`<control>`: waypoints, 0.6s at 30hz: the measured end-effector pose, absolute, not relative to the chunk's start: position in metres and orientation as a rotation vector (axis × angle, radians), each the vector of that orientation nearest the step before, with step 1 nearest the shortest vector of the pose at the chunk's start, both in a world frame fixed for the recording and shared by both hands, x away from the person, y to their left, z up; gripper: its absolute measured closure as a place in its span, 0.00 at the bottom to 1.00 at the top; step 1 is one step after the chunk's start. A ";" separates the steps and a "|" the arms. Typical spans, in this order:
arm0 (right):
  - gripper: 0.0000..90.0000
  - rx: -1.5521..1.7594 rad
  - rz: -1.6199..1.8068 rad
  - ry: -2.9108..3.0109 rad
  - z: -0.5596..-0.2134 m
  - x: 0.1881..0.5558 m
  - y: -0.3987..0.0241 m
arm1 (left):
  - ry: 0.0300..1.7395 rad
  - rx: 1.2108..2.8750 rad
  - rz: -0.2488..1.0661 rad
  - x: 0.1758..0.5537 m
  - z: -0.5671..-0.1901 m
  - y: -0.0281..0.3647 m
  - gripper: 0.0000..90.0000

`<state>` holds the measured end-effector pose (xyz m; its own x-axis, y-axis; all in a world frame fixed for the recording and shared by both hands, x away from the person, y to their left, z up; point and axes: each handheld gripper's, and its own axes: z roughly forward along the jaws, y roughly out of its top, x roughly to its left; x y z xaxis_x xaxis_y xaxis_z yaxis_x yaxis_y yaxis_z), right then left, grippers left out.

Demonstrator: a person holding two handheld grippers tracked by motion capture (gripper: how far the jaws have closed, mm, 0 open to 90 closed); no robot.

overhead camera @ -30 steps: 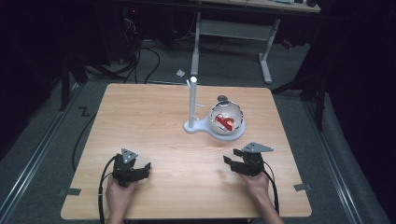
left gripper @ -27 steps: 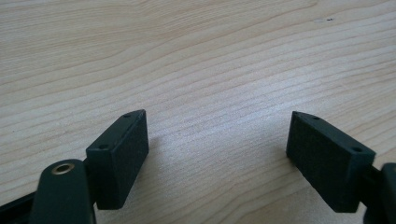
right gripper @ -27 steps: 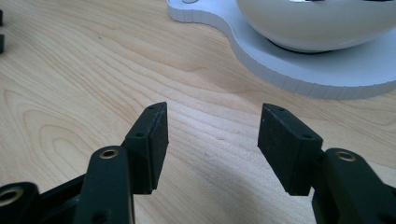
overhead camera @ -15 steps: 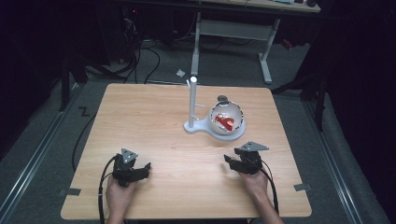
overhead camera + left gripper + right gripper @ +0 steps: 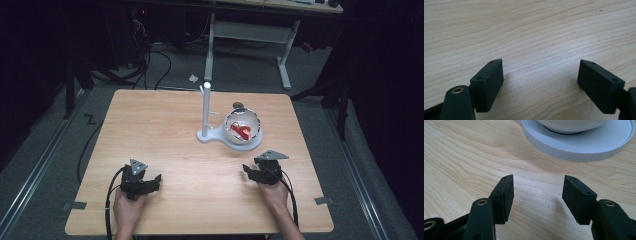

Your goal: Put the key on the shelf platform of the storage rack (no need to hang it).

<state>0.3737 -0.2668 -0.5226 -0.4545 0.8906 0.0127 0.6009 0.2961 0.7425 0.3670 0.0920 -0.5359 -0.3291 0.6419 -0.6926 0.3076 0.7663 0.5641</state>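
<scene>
Your right gripper (image 5: 537, 197): black padded jaws spread, nothing btwn them, just bare wood grain. Your left gripper (image 5: 540, 83): jaws spread wider, also nothing btwn them. In the high view both sit low over the near part of the light wooden tabletop (image 5: 165, 130), left gripper (image 5: 156, 178) near the front-left, right gripper (image 5: 247, 170) front-right, well apart from each other, each w/ its cable trailing back past your wrist.

Just ahead of the right jaws: the round white ribbed base plate (image 5: 584, 147), apart from the pads, not touching. On it sits the white round bowl (image 5: 243, 127) w/ a red object (image 5: 241, 131) inside; can't tell what the red thing is. A white upright post (image 5: 205, 107) rises from the same base, left of the bowl. The stand sits right of the table's centre.
</scene>
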 end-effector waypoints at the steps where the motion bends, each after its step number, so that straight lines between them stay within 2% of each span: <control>1: 0.48 1.332 0.961 2.165 -0.524 0.374 -0.267 | 1.932 0.720 0.408 0.367 -0.536 0.092 0.24; 18: 0.45 1.315 0.919 2.179 -0.531 0.375 -0.263 | 1.935 0.717 0.405 0.367 -0.536 0.092 0.24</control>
<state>0.3752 -0.2627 -0.5308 -0.4562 0.8895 -0.0248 0.6031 0.3295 0.7265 0.3670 0.0918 -0.5357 -0.3324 0.6391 -0.6936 0.3072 0.7687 0.5610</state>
